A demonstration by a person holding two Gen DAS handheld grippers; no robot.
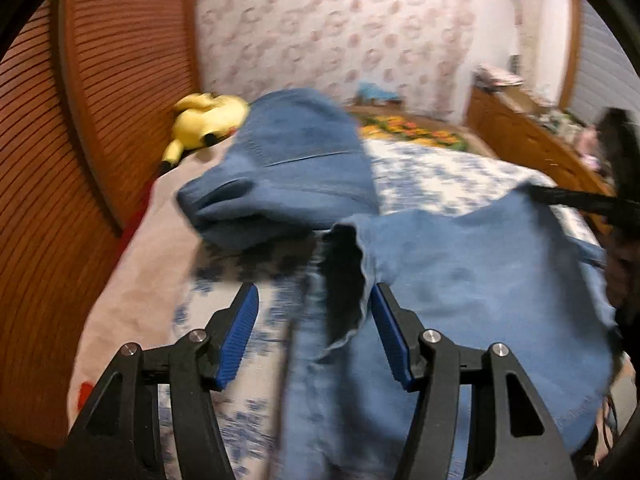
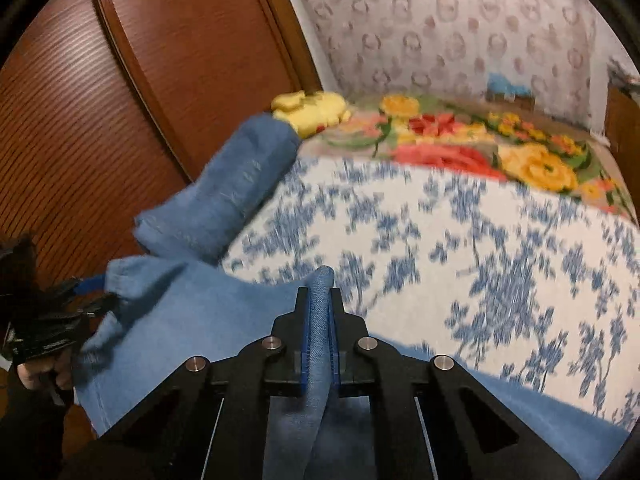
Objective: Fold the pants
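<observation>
Two claws work the same garment. The right claw (image 2: 319, 280) has its blue-padded fingers (image 2: 306, 336) pressed together on a bunched fold of the faded blue denim pants (image 2: 192, 320); a ridge of cloth stands up between the pads and runs back under the black frame. In the left wrist view the left claw (image 1: 314, 292) is spread, its ribbed blue pads (image 1: 236, 340) standing apart on either side of a dark, frayed edge of the denim that hangs between them. Whether either pad touches that edge cannot be told through the blur.

From both claws the pants spread outward over the bed (image 2: 460, 240), which is covered with a white sheet printed with blue flowers. The lighter near part of the denim lies slack between the claws, while a darker leg (image 2: 224, 196) stretches away toward the left side of the bed, its rolled end close to the reddish-brown ribbed wooden wall panel (image 2: 80, 140).

Beyond the end of that leg lies a yellow plush toy (image 1: 208, 120) with black-tipped ears. Farther back a blanket with orange, red and yellow flowers (image 2: 480, 144) crosses the bed, and behind it rises wallpaper with a pale ring pattern (image 2: 460, 32). In the right wrist view a person's hand (image 2: 44, 372) shows at the left edge, under the black frame of the other claw.
</observation>
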